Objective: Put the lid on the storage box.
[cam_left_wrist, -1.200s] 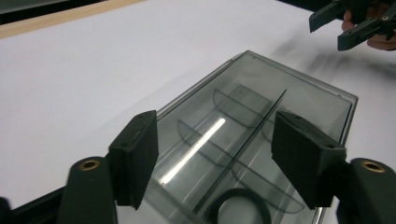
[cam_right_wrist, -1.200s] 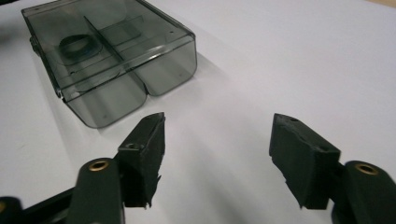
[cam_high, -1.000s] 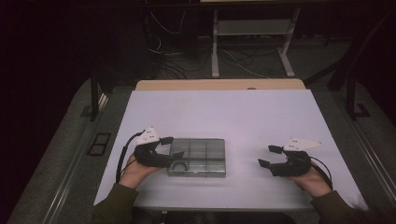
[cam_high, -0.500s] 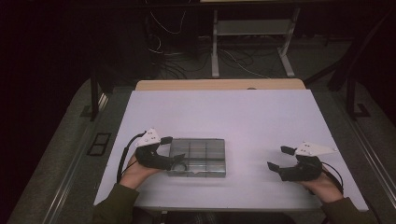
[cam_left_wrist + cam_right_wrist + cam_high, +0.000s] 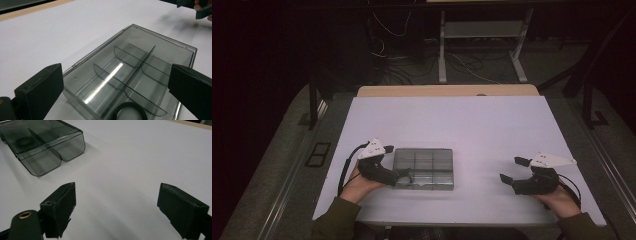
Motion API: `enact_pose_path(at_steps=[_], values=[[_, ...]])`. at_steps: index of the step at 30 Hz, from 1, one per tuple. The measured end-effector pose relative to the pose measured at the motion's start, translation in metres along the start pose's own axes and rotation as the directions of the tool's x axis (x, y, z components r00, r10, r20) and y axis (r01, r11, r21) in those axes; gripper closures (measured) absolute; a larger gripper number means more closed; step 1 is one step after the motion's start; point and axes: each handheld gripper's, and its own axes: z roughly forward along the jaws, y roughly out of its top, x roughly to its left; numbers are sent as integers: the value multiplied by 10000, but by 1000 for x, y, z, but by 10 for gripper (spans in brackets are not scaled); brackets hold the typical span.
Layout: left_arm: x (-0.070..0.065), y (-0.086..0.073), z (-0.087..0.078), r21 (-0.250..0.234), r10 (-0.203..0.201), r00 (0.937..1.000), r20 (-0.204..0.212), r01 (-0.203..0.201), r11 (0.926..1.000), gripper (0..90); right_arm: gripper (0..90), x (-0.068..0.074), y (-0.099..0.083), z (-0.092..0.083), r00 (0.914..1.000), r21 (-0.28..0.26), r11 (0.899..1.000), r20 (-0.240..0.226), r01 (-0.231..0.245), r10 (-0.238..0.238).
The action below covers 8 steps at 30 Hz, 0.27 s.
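A smoky clear compartment box [image 5: 427,165] lies flat on the white table [image 5: 452,120], near its front edge. A black ring [image 5: 128,111] rests in the box's compartment closest to my left gripper. My left gripper [image 5: 398,161] sits at the box's left end. Its jaws have just been opening and stand wide on either side of that end [image 5: 115,75] without pressing on it. My right gripper [image 5: 510,169] hovers to the right, well apart from the box [image 5: 45,142]. Its jaws have been opening too, and bare table lies between them [image 5: 120,192].
Beyond the white sheet runs the table's wooden back edge [image 5: 447,90]. Cables and a metal stand [image 5: 477,45] sit on the dark floor behind it. Bare tabletop stretches behind the box and between the two hands.
The right hand has drifted right and toward the table's near edge. Both pairs of jaws stand wider than before. The left hand and the box have stayed put.
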Motion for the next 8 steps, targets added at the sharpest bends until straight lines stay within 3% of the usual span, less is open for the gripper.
enact_pose_path(at_steps=[8], values=[[0,0,1,43,-14,10000,13,14,10000,0,144,0,0,-1,10000,-5,10000,16,-18,18]])
